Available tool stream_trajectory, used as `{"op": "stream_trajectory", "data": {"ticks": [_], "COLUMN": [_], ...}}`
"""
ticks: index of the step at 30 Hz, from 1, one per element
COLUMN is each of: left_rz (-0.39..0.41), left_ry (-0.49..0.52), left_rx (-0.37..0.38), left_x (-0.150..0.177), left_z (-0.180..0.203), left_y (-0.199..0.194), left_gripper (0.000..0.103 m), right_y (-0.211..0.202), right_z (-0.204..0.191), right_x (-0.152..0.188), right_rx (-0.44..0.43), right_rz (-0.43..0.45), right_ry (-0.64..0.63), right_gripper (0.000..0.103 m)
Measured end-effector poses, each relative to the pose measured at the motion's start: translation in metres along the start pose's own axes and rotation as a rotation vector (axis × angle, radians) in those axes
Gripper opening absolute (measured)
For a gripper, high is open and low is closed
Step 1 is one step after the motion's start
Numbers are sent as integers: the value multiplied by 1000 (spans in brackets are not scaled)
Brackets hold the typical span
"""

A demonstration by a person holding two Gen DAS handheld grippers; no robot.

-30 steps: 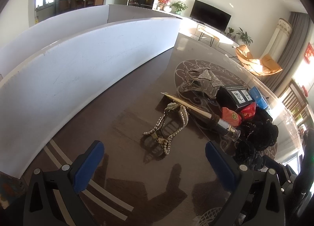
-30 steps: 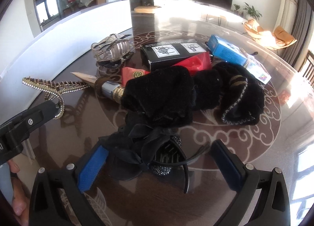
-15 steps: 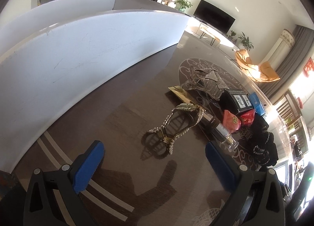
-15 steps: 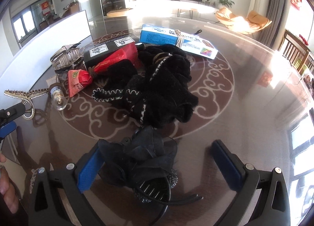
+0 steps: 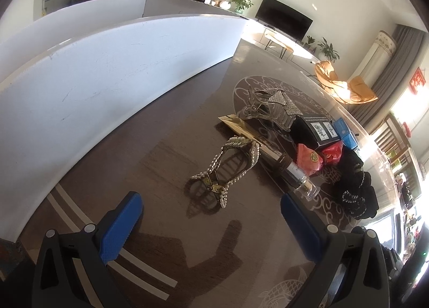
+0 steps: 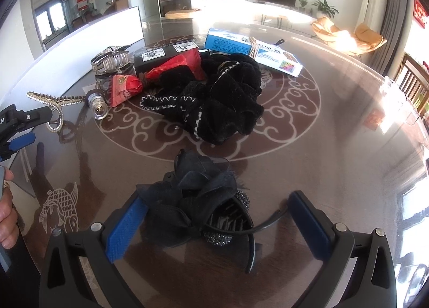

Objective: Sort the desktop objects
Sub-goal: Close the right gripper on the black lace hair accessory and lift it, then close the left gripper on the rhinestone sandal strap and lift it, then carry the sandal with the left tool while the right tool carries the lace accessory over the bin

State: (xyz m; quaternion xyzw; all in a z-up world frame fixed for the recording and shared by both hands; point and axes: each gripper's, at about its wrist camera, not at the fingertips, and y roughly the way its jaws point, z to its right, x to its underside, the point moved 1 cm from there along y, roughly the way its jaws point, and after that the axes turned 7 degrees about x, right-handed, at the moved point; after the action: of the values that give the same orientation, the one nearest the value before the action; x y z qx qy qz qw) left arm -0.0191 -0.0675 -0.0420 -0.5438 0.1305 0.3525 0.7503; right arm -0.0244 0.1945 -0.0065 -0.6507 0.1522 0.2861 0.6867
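Observation:
My left gripper [image 5: 211, 217] is open and empty above the table, just short of a pearl hair claw [image 5: 228, 168]. Behind the claw lie a gold-handled tube [image 5: 268, 147], a silver star hair claw [image 5: 273, 109], a black box [image 5: 319, 131], red packets [image 5: 311, 159] and black scrunchies [image 5: 354, 184]. My right gripper [image 6: 217, 225] is open, its jaws standing either side of a black flower hair clip [image 6: 193, 201] without touching it. Beyond it lie the black scrunchies [image 6: 219, 101], red packets [image 6: 171, 67], the black box [image 6: 161, 53] and a blue box [image 6: 252, 49].
A white panel wall [image 5: 93, 83] runs along the left of the dark glass-topped table [image 6: 335, 120]. The left gripper's tip [image 6: 24, 120] and a hand [image 6: 6, 214] show at the left edge of the right wrist view.
The right gripper has pulled back from the pile, and the flower clip now sits between its jaws with the scrunchies farther off. The left gripper has swung slightly and stays open.

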Motion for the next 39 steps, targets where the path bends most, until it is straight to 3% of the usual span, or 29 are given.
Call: {"op": "stream_trajectory", "data": {"ticks": [7, 12, 15, 19, 23, 24, 25, 26, 27, 28, 32, 39], "left_rz": [-84, -152, -152, -168, -227, -229, -213, -203, -205, -215, -219, -194], "left_ry": [148, 326, 348, 410, 472, 491, 517, 538, 545, 536, 547, 568], "left_rx": [-63, -123, -98, -54, -16, -5, 17, 37, 39, 55, 88, 118], "left_x": [-11, -8, -9, -17, -30, -31, -32, -33, -34, -35, -26, -17], "left_z": [17, 34, 36, 37, 36, 36, 36, 37, 36, 34, 34, 52], "left_y": [28, 42, 40, 42, 45, 43, 37, 31, 28, 25, 14, -7], "left_gripper": [103, 103, 103, 103, 103, 97, 85, 56, 31, 24, 24, 24], "right_y": [-4, -21, -24, -19, -15, -16, -19, -21, -20, -21, -30, -54], "right_z": [-3, 21, 30, 15, -17, -19, -17, -15, -13, -11, -5, 11], "right_x": [10, 30, 33, 30, 27, 27, 27, 26, 25, 24, 28, 28], "right_rx": [-5, -125, -143, -179, -138, -133, -141, -144, -153, -156, -198, -226], "right_rz": [3, 13, -1, -13, 12, 22, 34, 37, 22, 13, -10, 40], "right_ry": [4, 69, 58, -7, -177, -200, -200, -200, -200, -199, -169, -63], "right_gripper": [103, 103, 103, 103, 101, 98, 85, 76, 76, 76, 76, 76]}}
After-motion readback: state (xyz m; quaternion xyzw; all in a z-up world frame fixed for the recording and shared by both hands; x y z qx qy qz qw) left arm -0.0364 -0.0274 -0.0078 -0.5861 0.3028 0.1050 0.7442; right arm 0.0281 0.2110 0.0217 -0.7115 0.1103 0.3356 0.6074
